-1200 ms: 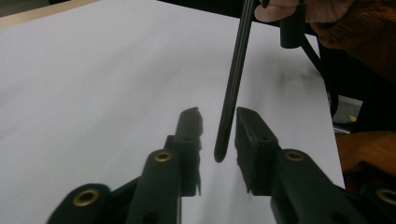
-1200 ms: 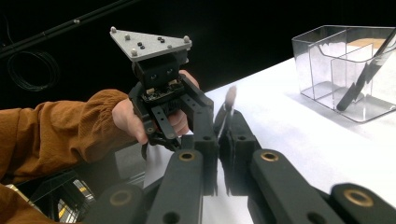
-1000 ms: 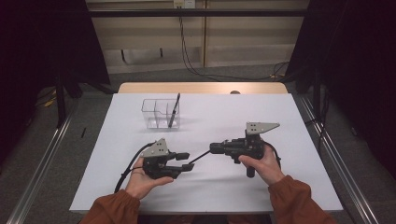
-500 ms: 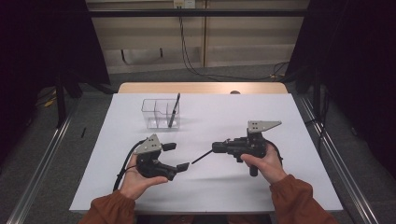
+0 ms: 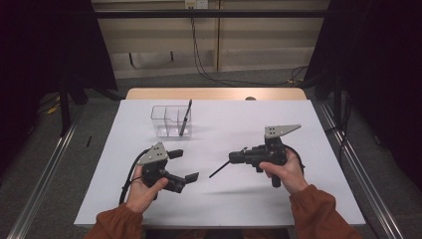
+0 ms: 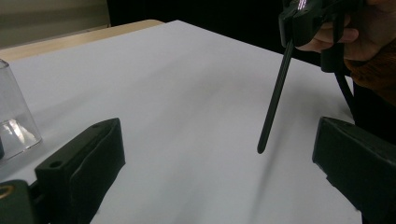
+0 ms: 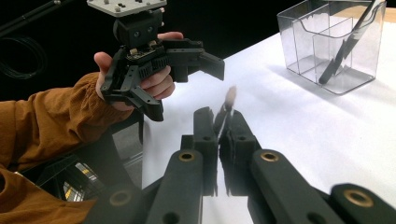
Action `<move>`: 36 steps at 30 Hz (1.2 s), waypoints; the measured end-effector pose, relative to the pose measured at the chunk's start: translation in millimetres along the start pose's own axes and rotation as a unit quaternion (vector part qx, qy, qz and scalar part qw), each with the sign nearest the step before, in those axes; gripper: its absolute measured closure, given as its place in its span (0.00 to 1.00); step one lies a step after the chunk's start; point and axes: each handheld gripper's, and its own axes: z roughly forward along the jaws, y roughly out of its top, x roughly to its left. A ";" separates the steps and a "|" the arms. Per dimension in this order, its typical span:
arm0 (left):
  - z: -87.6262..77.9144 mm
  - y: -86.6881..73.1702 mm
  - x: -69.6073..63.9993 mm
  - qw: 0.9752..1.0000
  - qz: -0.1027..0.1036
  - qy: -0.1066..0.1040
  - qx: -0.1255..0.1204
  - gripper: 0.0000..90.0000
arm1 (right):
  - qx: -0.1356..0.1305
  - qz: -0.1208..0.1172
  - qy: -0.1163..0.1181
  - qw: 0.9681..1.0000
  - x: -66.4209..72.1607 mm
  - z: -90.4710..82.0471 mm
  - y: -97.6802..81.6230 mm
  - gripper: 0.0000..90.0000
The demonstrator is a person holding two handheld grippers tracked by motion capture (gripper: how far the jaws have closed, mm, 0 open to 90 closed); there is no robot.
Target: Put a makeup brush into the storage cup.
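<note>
**A:** What changed at the left tongs [image 5: 184, 164]?

**B:** Their jaws have just been opening and now stand wide with nothing between them; the thin black plastic pen [image 5: 221, 169] has left them, so the handover looks done.

**A:** And the right tongs [image 5: 234, 158]?

**B:** Clenched on the pen's upper end, tip slanting down over the white tabletop [image 5: 298, 199], between both tongs. Beyond the left tongs, the clear plastic compartment box [image 5: 166, 119] holds another black pen [image 5: 186, 117].

White table [image 5: 323, 144], clear divided organizer [image 5: 166, 119], black pen inside [image 5: 186, 117]
</note>
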 end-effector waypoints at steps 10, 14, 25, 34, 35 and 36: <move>0.9 -0.7 0.2 1.000 0.015 0.021 0.016 0.04 | 0.029 -0.012 -0.014 0.999 -0.3 -0.2 7.2 0.96; 1.4 -0.7 -0.3 1.000 0.015 0.017 0.016 0.04 | 0.048 -0.019 -0.020 0.998 0.1 0.6 14.9 0.96; 4.3 -0.8 -3.9 1.000 0.024 0.013 0.013 0.04 | 0.101 -0.030 -0.014 0.994 1.5 8.1 34.2 0.96; 7.5 0.2 -4.2 1.000 0.015 0.011 0.010 0.04 | 0.139 -0.032 -0.012 0.990 0.7 18.2 44.2 0.96; 7.6 0.3 -4.3 1.000 0.015 0.011 0.011 0.04 | 0.142 -0.033 -0.013 0.989 0.6 19.3 45.1 0.96; 7.7 0.5 -4.3 1.000 0.018 0.014 0.011 0.04 | 0.147 -0.032 -0.014 0.988 0.5 20.1 46.1 0.96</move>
